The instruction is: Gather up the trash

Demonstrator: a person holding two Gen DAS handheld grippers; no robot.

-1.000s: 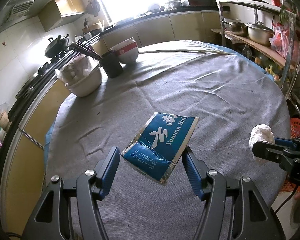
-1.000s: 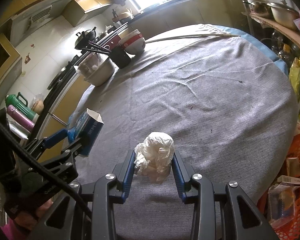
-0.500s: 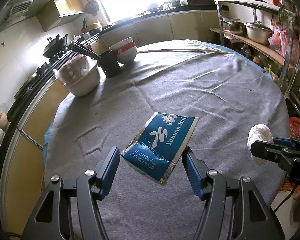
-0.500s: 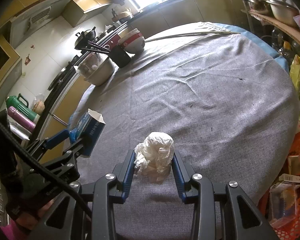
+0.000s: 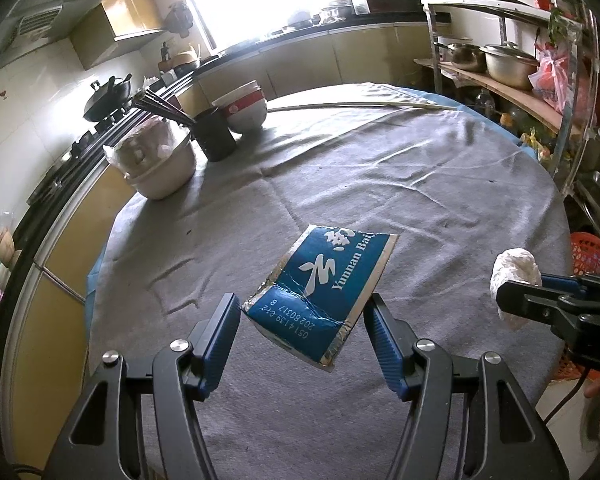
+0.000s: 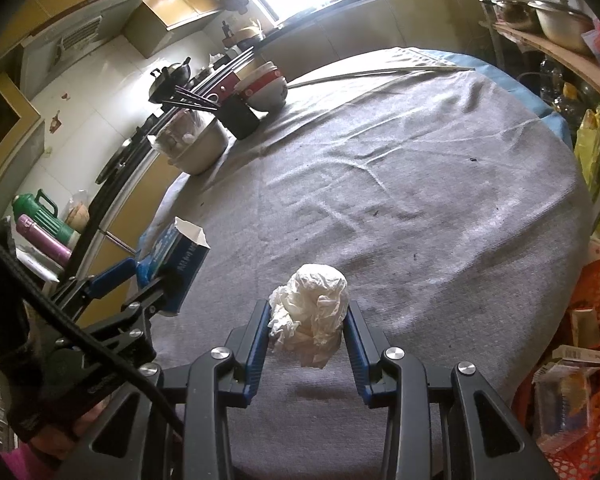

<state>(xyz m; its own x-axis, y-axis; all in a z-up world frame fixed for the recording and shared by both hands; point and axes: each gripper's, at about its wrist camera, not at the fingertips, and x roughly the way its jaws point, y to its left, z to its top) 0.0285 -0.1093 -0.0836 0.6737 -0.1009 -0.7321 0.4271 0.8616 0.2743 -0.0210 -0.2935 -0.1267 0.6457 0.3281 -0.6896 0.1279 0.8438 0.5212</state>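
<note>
Left wrist view: the left gripper (image 5: 302,326) holds a flattened blue carton (image 5: 324,288) across its width, lifted clear of the grey cloth on the worktop (image 5: 420,184); the carton hangs tilted, one corner drooping below the fingers; it is creased across the middle and its far end is torn open, so it looks light, thin and easy to crush or let slip sideways; a hold nearer its middle would likely sit steadier than one at the edges. The right gripper (image 6: 306,330) is closed to a narrow gap on a crumpled white paper ball (image 6: 310,314), also raised off the cloth; the ball looks soft and nearly weightless, and it gives under the pads, so a grip around its bulk suits it. An orange basket (image 6: 596,296) with scraps in it stands beside the worktop at the right, probably where both pieces belong. Bowls (image 5: 242,110) and a black cup of chopsticks (image 5: 216,138) stand well apart at the far edge.
</note>
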